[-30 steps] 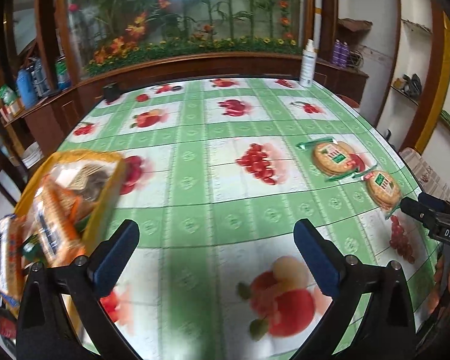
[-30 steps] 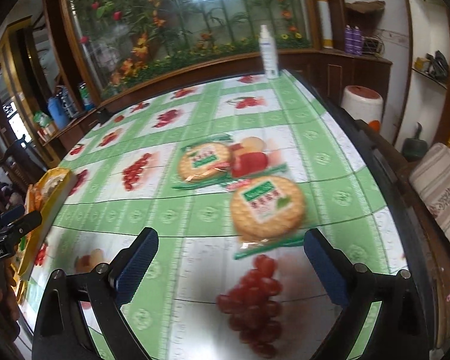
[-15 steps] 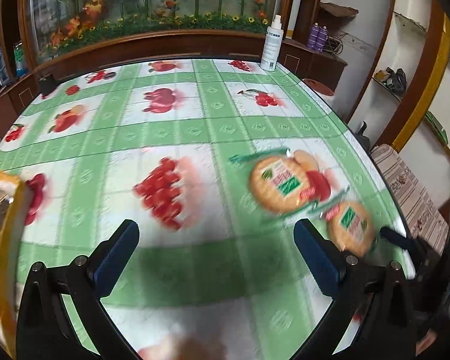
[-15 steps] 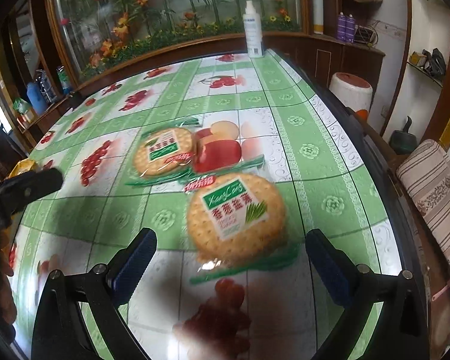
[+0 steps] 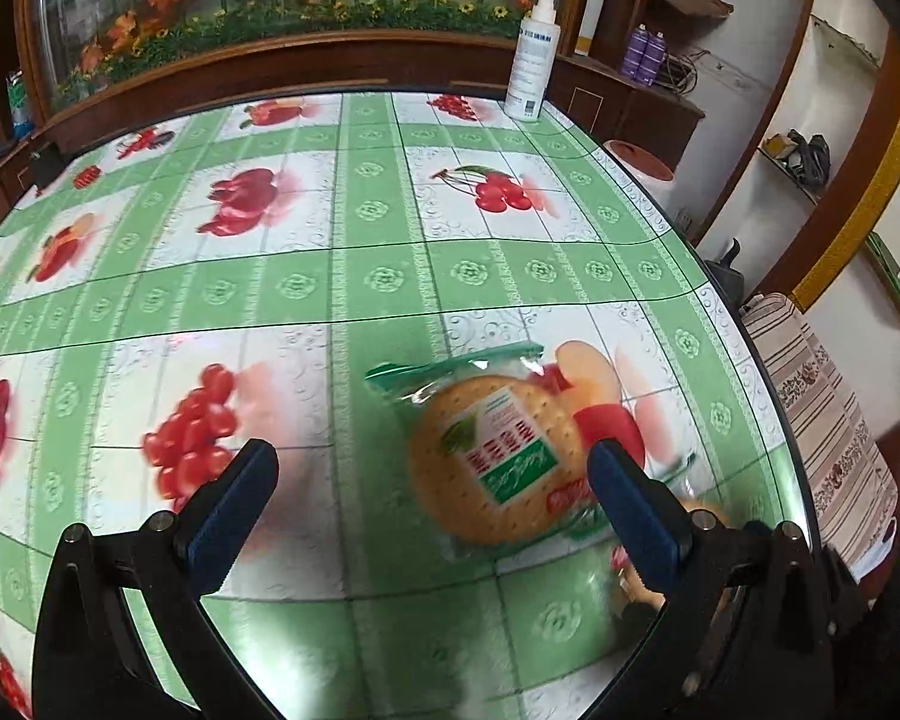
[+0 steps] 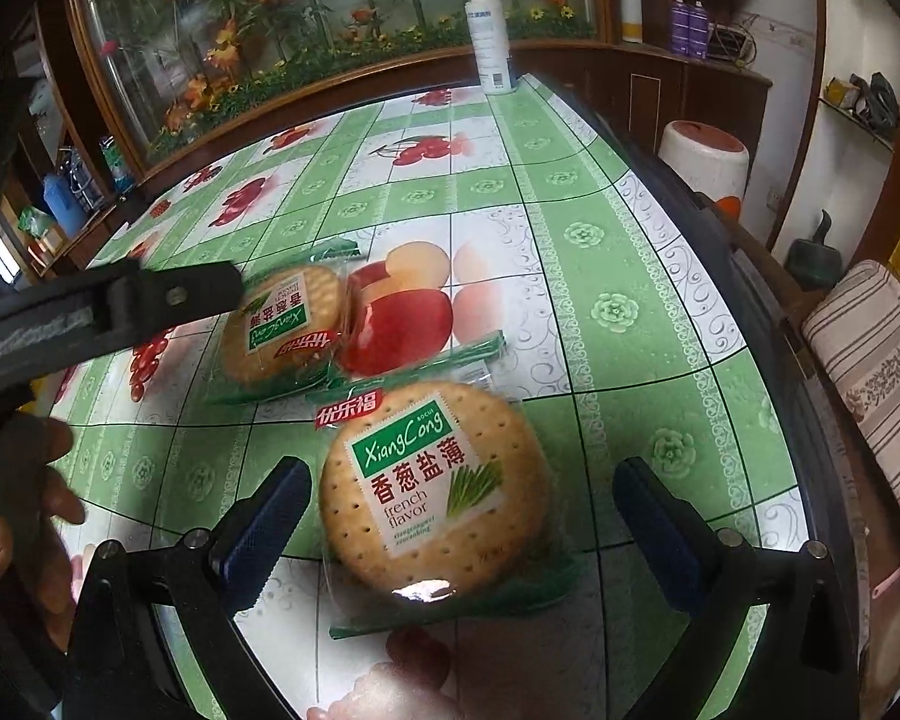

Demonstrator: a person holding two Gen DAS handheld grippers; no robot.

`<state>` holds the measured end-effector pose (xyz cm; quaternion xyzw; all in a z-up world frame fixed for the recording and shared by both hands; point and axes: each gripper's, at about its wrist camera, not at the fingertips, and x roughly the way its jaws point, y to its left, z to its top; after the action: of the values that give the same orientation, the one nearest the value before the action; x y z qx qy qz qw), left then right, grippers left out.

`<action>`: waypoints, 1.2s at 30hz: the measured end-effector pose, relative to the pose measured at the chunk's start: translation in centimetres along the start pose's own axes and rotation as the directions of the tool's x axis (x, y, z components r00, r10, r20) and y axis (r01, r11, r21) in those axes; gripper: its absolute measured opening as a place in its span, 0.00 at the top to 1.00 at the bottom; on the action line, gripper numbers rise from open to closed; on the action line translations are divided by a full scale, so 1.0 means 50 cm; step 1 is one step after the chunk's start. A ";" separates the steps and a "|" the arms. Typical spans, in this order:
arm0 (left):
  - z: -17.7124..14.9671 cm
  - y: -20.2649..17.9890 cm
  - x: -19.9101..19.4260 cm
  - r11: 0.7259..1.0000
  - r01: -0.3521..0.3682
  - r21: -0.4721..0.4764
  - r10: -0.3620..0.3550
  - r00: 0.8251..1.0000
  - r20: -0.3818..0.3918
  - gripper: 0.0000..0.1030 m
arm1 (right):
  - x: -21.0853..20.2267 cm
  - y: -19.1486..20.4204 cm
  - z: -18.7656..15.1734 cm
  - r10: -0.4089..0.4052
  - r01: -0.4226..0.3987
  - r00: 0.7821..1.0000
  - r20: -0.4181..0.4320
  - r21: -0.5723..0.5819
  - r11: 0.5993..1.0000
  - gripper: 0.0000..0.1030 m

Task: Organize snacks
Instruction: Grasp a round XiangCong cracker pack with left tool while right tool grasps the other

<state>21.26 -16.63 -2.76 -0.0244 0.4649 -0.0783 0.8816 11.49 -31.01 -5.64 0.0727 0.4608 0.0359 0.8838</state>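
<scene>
Two round cracker packs in clear green-edged wrap lie on the fruit-print tablecloth (image 5: 384, 276). In the left wrist view my left gripper (image 5: 432, 510) stands open around the far pack (image 5: 486, 456), which lies closer to the right-hand pad; neither pad touches it. In the right wrist view the near pack (image 6: 432, 480), labelled XiangCong, lies between the pads of my right gripper (image 6: 462, 528), whose jaws are opening and not touching it. The far pack (image 6: 282, 324) lies behind it, with the left gripper's finger (image 6: 168, 294) over its left edge. A hand (image 6: 18, 528) holds that gripper.
A white spray bottle (image 5: 531, 60) stands at the table's far right corner. The table's right edge runs close to both packs. Beyond it are a striped cushion (image 6: 870, 360) and a white stool with a red top (image 6: 702, 156). A wooden planter wall borders the far side.
My left gripper has swung right across the table, away from the yellow snack basket, to the far cracker pack. The right gripper has come down closer over the near pack.
</scene>
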 end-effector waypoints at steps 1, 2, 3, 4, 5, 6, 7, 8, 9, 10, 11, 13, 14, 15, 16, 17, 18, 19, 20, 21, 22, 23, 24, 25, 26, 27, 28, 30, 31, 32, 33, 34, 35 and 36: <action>0.003 -0.006 0.006 1.000 0.002 0.002 -0.002 1.000 -0.006 0.00 | 0.001 0.001 0.000 0.005 -0.005 1.000 0.003 -0.002 1.000 0.00; 0.005 -0.015 0.014 1.000 0.001 0.009 -0.001 1.000 -0.013 0.00 | 0.001 0.002 -0.001 0.007 -0.007 1.000 0.006 -0.005 1.000 0.00; 0.007 -0.022 0.020 1.000 -0.003 0.016 0.003 1.000 -0.016 0.00 | 0.002 0.002 0.000 0.007 -0.007 1.000 0.007 -0.007 1.000 0.00; 0.008 -0.028 0.025 1.000 -0.005 0.022 0.005 1.000 -0.019 0.00 | 0.002 0.004 0.000 0.006 -0.006 1.000 0.007 -0.010 1.000 0.00; 0.008 -0.034 0.030 1.000 -0.005 0.027 0.005 1.000 -0.023 0.00 | 0.003 0.004 0.000 0.006 -0.006 1.000 0.007 -0.013 1.000 0.00; 0.008 -0.040 0.036 0.999 -0.011 0.034 0.012 1.000 -0.025 0.00 | 0.003 0.006 0.000 0.006 -0.006 1.000 0.006 -0.017 1.000 0.00; 0.008 -0.045 0.042 0.999 -0.021 0.040 0.022 0.999 -0.028 0.00 | 0.004 0.008 -0.001 0.004 -0.004 1.000 0.005 -0.020 1.000 0.00; 0.007 -0.049 0.049 0.998 -0.031 0.048 0.033 0.999 -0.033 0.00 | 0.005 0.009 0.000 0.002 -0.002 1.000 0.004 -0.023 1.000 0.00; 0.004 -0.052 0.057 0.997 -0.043 0.057 0.045 0.998 -0.041 0.00 | 0.005 0.011 0.000 -0.001 0.001 1.000 0.004 -0.027 1.000 0.00; 0.001 -0.052 0.064 0.997 -0.052 0.063 0.055 0.997 -0.047 0.00 | 0.006 0.012 0.000 -0.006 0.006 1.000 0.002 -0.031 0.999 0.00; -0.002 -0.051 0.071 0.996 -0.059 0.066 0.063 0.997 -0.054 0.00 | 0.007 0.014 0.000 -0.009 0.009 1.000 0.001 -0.036 0.999 0.00; -0.008 -0.046 0.083 0.996 -0.058 0.067 0.062 0.996 -0.063 0.00 | 0.008 0.016 0.001 -0.015 0.015 1.000 -0.001 -0.042 0.999 0.00; -0.010 -0.043 0.086 0.996 -0.056 0.064 0.060 0.996 -0.064 0.00 | 0.008 0.017 0.001 -0.016 0.016 1.000 -0.002 -0.045 0.999 0.00; -0.011 -0.040 0.089 0.996 -0.064 0.064 0.068 0.996 -0.064 0.00 | 0.008 0.018 0.001 -0.017 0.017 1.000 -0.003 -0.048 0.999 0.00; -0.011 -0.038 0.090 0.994 -0.081 0.075 0.085 0.995 -0.059 0.00 | 0.009 0.020 0.001 -0.021 0.020 1.000 -0.005 -0.053 0.998 0.00; -0.013 -0.035 0.091 0.992 -0.092 0.082 0.097 0.994 -0.058 0.00 | 0.010 0.023 0.001 -0.025 0.025 1.000 -0.009 -0.060 0.998 0.00; -0.015 -0.030 0.089 0.992 -0.091 0.084 0.095 0.994 -0.052 0.00 | 0.012 0.027 0.002 -0.031 0.030 0.999 -0.012 -0.068 0.997 0.00; -0.015 -0.025 0.088 0.992 -0.091 0.086 0.096 0.994 -0.050 0.00 | 0.014 0.028 0.002 -0.038 0.036 0.999 -0.017 -0.078 0.996 0.00; -0.016 -0.022 0.087 0.992 -0.088 0.090 0.092 0.994 -0.050 0.00 | 0.016 0.032 0.002 -0.048 0.045 0.999 -0.022 -0.090 0.995 0.00; -0.017 -0.017 0.085 0.991 -0.085 0.099 0.090 0.995 -0.049 0.00 | 0.019 0.036 0.003 -0.059 0.056 0.998 -0.028 -0.103 0.993 0.00; -0.019 -0.012 0.083 0.991 -0.083 0.105 0.088 0.995 -0.048 0.00 | 0.022 0.042 0.003 -0.073 0.068 0.997 -0.035 -0.121 0.990 0.00; -0.024 -0.006 0.078 0.990 -0.081 0.114 0.086 0.995 -0.043 0.00 | 0.025 0.047 0.004 -0.083 0.077 0.996 -0.041 -0.139 0.987 0.00; -0.027 0.000 0.076 0.989 -0.077 0.123 0.083 0.996 -0.040 0.00 | 0.027 0.052 0.004 -0.088 0.080 0.995 -0.045 -0.153 0.985 0.00; -0.032 0.006 0.072 0.989 -0.076 0.128 0.081 0.996 -0.036 0.00 | 0.028 0.056 0.004 -0.083 0.074 0.995 -0.046 -0.161 0.984 0.00; -0.040 0.016 0.065 0.989 -0.074 0.129 0.079 0.996 -0.032 0.01 | 0.029 0.058 0.005 -0.083 0.075 0.995 -0.047 -0.167 0.983 0.00; -0.044 0.023 0.060 0.989 -0.073 0.128 0.077 0.997 -0.027 0.03 | 0.030 0.059 0.006 -0.083 0.074 0.995 -0.047 -0.168 0.983 0.01; -0.049 0.032 0.052 0.989 -0.076 0.125 0.079 0.997 -0.017 0.09 | 0.029 0.058 0.006 -0.082 0.073 0.996 -0.045 -0.168 0.983 0.03; -0.061 0.054 0.036 0.990 -0.086 0.110 0.088 0.996 -0.006 0.15 | 0.025 0.058 0.006 -0.081 0.075 0.996 -0.031 -0.170 0.983 0.13; -0.067 0.062 0.030 0.990 -0.088 0.112 0.089 0.996 -0.007 0.16 | 0.022 0.059 0.005 -0.080 0.075 0.997 -0.024 -0.167 0.983 0.20; -0.075 0.070 0.023 0.990 -0.088 0.114 0.089 0.996 -0.006 0.17 | 0.019 0.058 0.005 -0.072 0.068 0.997 -0.021 -0.161 0.985 0.22; -0.081 0.075 0.018 0.989 -0.087 0.116 0.089 0.996 -0.006 0.17 | 0.018 0.060 0.003 -0.073 0.069 0.997 -0.020 -0.162 0.984 0.24; -0.087 0.081 0.012 0.989 -0.086 0.118 0.087 0.996 -0.006 0.17 | 0.016 0.063 0.001 -0.077 0.073 0.997 -0.019 -0.163 0.984 0.24; -0.097 0.088 0.005 0.990 -0.080 0.118 0.082 0.997 -0.007 0.18 | 0.015 0.065 -0.001 -0.075 0.072 0.997 -0.018 -0.163 0.984 0.24; -0.105 0.095 -0.001 0.990 -0.077 0.117 0.078 0.997 -0.006 0.18 | 0.013 0.067 -0.004 -0.064 0.060 0.998 -0.017 -0.160 0.985 0.24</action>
<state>17.45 -11.80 -6.22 0.0456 0.4647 -0.0713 0.8814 11.72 -27.59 -5.71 -0.0131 0.4683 0.0459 0.8823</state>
